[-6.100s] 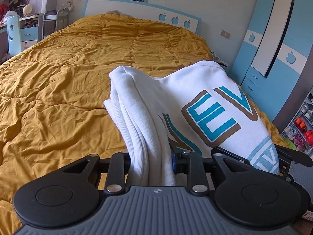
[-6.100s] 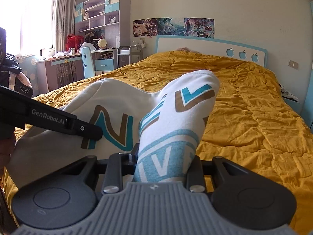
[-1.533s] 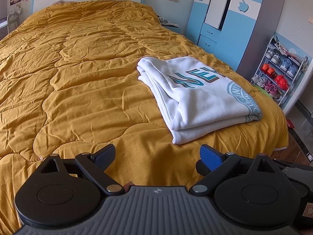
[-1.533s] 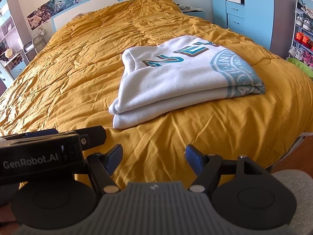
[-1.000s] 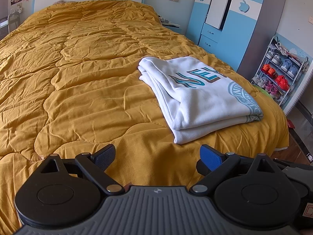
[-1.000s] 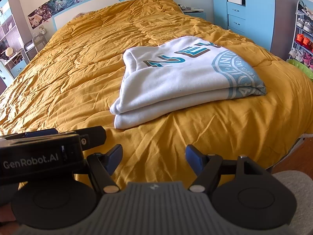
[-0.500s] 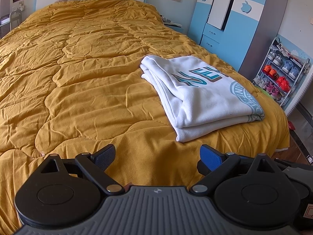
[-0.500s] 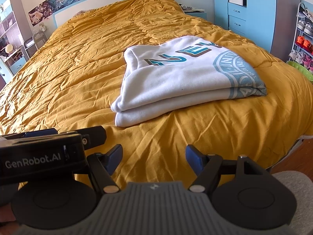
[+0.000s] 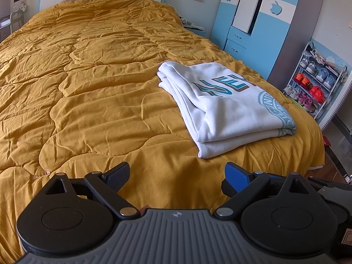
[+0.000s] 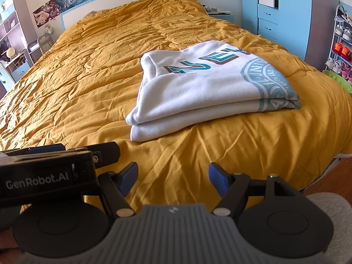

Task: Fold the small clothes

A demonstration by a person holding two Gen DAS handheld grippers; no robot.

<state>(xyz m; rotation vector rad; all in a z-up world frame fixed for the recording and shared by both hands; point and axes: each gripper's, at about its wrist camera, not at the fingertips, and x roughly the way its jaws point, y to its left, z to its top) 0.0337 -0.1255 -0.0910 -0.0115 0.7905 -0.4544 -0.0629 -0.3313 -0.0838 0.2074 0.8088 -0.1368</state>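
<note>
- Nearest each lens, the left gripper [image 9: 177, 177] and the right gripper [image 10: 172, 179] hang with jaws spread wide and nothing between them, both clear of the cloth.
- Beyond them, the white sweatshirt [image 9: 222, 104] lies folded on the yellow quilt [image 9: 99, 92], toward the bed's near right corner.
- Handling, as judged: soft, thick fleece, light, not fragile, not slippery. It will sag and unfold if lifted by a single layer.
- Advised hold: pinch all layers together at the stacked near edge [image 10: 167, 125], one gripper toward each end.
- Left wrist view alone shows the layered side edges of the fold and the whole shoe rack [image 9: 316, 83] at the far right.
- Right wrist view alone shows the left gripper's body from the side, the near fold's double thickness, and shelves [image 10: 11, 39] at the far left.
</note>
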